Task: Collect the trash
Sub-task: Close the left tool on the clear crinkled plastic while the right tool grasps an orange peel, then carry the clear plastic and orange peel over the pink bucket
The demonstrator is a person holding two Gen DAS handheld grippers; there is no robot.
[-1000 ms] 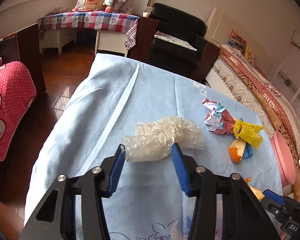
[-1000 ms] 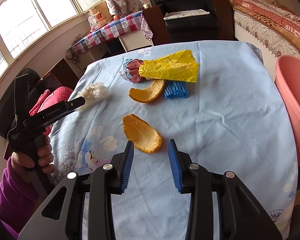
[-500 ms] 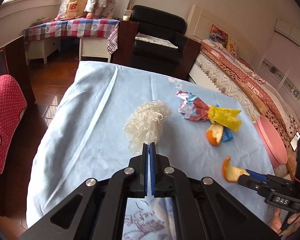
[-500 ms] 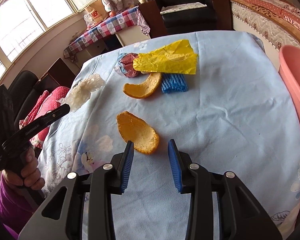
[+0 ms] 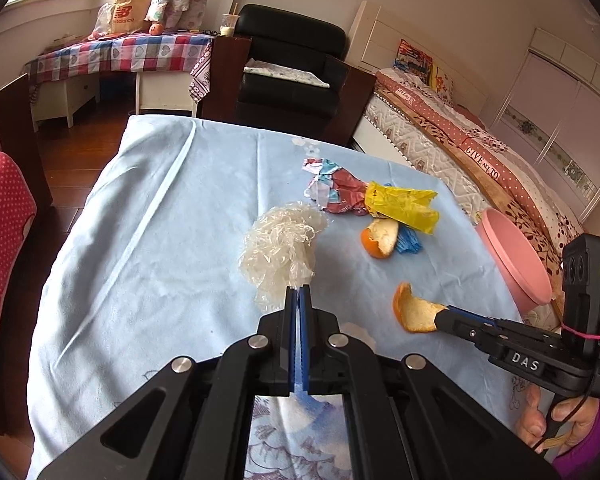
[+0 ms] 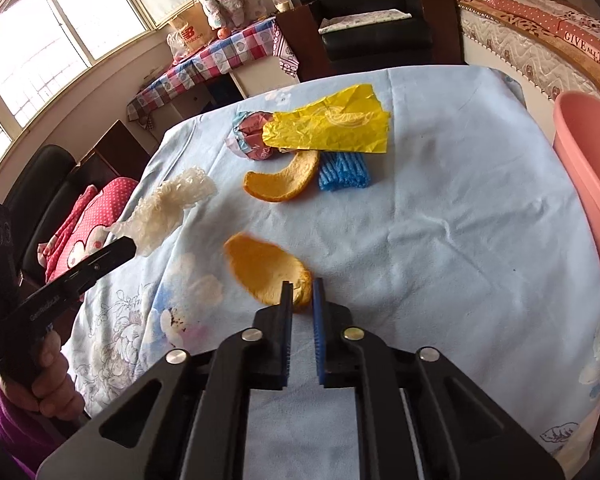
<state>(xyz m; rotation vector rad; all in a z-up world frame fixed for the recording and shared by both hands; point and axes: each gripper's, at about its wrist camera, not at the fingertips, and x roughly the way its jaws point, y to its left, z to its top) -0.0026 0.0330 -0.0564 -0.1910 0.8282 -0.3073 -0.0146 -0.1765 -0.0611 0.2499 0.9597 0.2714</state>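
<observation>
**Reader:** What does each gripper have between its jaws?

**Describer:** The left gripper (image 5: 299,289) has its blue-padded jaws pressed together on the near edge of a crumpled clear plastic wad (image 5: 281,251). The wad billows out just beyond the jaw tips, and from the other camera it looks lifted off the light blue tablecloth (image 5: 152,240). The right gripper (image 6: 301,285) pinches the near end of an orange peel (image 6: 266,269). The peel extends ahead and to the left of the tips. From the left camera it stands up from the cloth, held at the gripper's tip.

**Reader:** Where is the rest of the trash, going by the jaws?

**Describer:** Ahead of the right jaws, well apart from them, lies a second orange peel (image 6: 282,182), with a blue ribbed scrap (image 6: 344,170) just beside it on the right. Beyond both sits a crumpled yellow wrapper (image 6: 332,128), overlapping a red and white wrapper (image 6: 250,140) on its left.

**Reader:** And a place for the trash?

**Describer:** A pink basin (image 6: 592,184) stands off the table's edge, far to the right of the right jaws. A hand (image 6: 54,380) in a purple sleeve grips the left gripper's handle.
</observation>
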